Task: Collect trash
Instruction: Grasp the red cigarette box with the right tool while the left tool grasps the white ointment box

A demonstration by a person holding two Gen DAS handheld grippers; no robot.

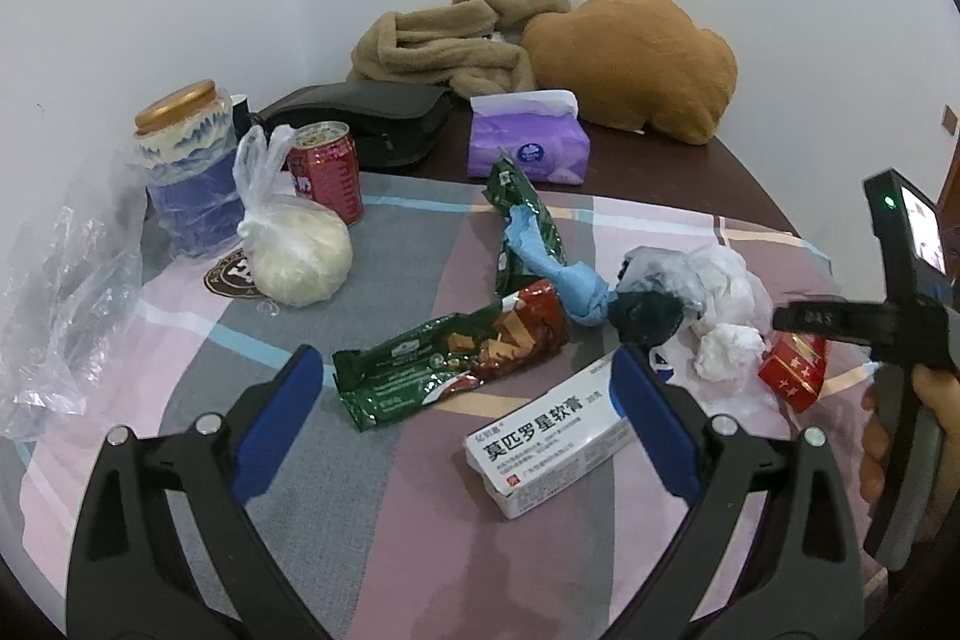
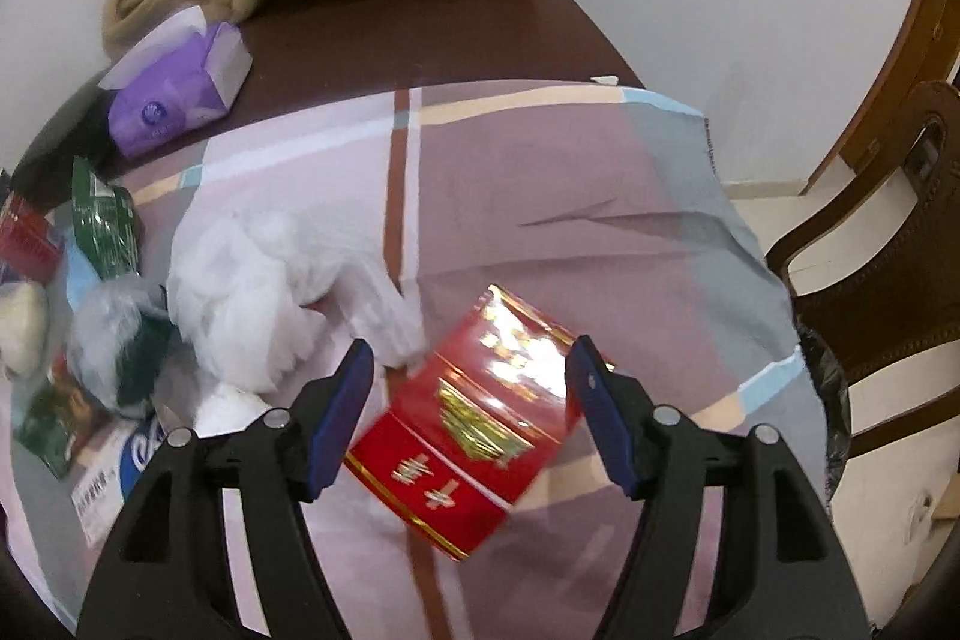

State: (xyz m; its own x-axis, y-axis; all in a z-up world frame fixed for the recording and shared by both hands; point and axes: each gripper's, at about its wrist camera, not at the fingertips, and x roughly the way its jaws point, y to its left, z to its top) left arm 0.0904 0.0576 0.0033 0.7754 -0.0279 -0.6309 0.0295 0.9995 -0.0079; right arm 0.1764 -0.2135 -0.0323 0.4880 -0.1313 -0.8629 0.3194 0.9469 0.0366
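**Trash Spread Over Patterned Cloth, Both Grippers Open**

Nearest the camera, the left gripper (image 1: 465, 382) was held with jaws wide apart and nothing clamped; a white medicine box (image 1: 555, 445) lay just beside its right finger. A clear plastic bag (image 1: 60, 292) was seen at far left, then a green snack wrapper (image 1: 450, 367), a blue glove (image 1: 555, 274) and crumpled white tissue (image 1: 720, 316). At right, the right gripper (image 2: 468, 394) was likewise open, a red cigarette pack (image 2: 480, 430) lying between its fingers, apparently ungripped, on the tablecloth (image 2: 540, 196).
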